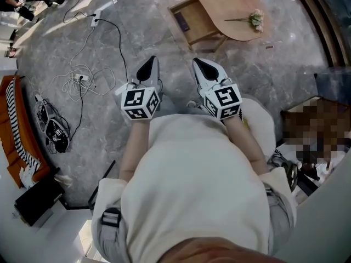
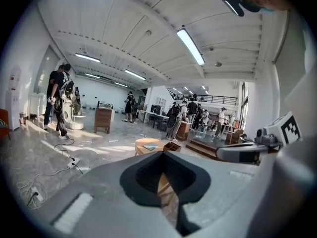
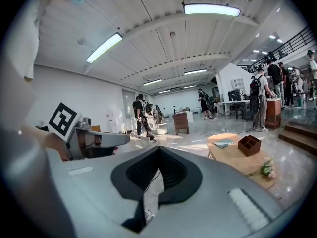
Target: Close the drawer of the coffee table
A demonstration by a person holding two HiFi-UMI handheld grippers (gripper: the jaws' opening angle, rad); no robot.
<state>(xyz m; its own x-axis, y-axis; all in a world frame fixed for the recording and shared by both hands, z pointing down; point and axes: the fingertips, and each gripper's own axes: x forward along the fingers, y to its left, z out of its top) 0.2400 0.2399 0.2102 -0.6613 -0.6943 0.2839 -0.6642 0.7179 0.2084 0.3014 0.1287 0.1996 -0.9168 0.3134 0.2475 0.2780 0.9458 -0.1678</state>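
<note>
Left claw (image 1: 148,64) and right claw (image 1: 201,65) are pinched together, empty, likely readied to push the open drawer (image 1: 192,26) well ahead.

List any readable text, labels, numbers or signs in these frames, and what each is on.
No legible words, numbers or brands in any view.
Left marker cube on left gripper: black-and-white square pattern only, no letters.
Right marker cube on right gripper: same, pattern only.
Book on coffee table: cover too small to read.
</note>
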